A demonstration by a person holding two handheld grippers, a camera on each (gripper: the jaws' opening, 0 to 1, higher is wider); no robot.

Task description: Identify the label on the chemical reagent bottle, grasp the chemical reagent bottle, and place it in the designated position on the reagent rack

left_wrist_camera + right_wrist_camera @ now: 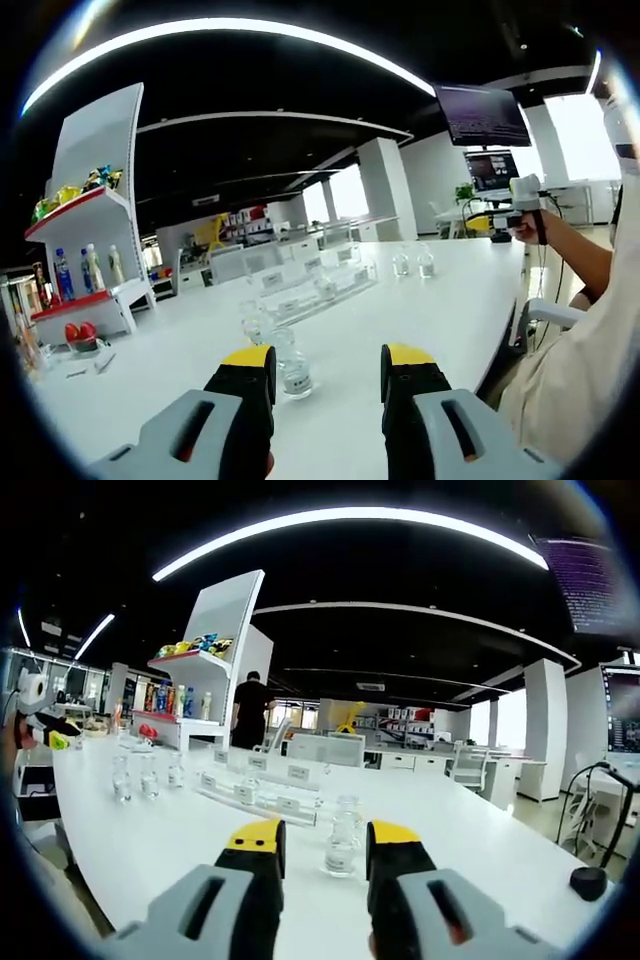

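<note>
Left tool (327, 370) gapes wide, holding nothing, low in frame behind a clear bottle (291, 366) on the white desk (440, 300). Right tool (320, 845) likewise wide before a clear bottle (342, 848).

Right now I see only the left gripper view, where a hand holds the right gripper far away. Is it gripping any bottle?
Observer: No. The right gripper has its jaws open. A small clear glass bottle with a white label stands on the white table just ahead of them, not gripped.
Operator: Does anything else lie on the table near it?
Observer: Yes, a small black round object lies toward the right side of the right gripper view, apart from the bottle.
Operator: Is somebody standing in the room?
Observer: Yes, a person in dark clothes stands beside the tall white shelf, beyond the table.
</note>
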